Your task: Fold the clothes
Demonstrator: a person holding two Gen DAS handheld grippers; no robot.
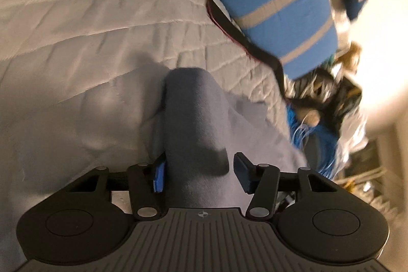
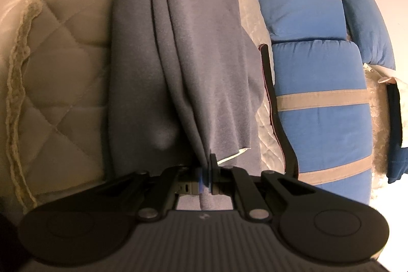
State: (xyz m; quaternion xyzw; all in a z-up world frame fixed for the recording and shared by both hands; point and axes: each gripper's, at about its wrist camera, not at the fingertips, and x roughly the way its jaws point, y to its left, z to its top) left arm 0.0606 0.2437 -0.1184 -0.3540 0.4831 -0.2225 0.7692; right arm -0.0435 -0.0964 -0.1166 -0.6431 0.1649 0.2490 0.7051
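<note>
Holding the grey garment [image 2: 178, 47] between both claws, I am stretching it over the quilted bed cover [image 1: 84, 24], so I judge this is the step of laying it out before a fold. My right claw [image 2: 206, 179] is pinched tight on a bunched edge of the cloth, and the fabric is running away from it in long soft pleats. My left claw [image 1: 199, 172] is standing apart, with the cloth passing loosely between the fingers [image 1: 158, 176]; it is not clamping anything. For the next move I think the left claw needs to close on the fabric, so both ends can be carried together. The garment is looking like thick, matte fleece. On the right a blue blanket [image 2: 318, 63] with beige stripes is lying, puffy and rolled, with a dark strap [image 2: 270, 93] just beside it.
</note>
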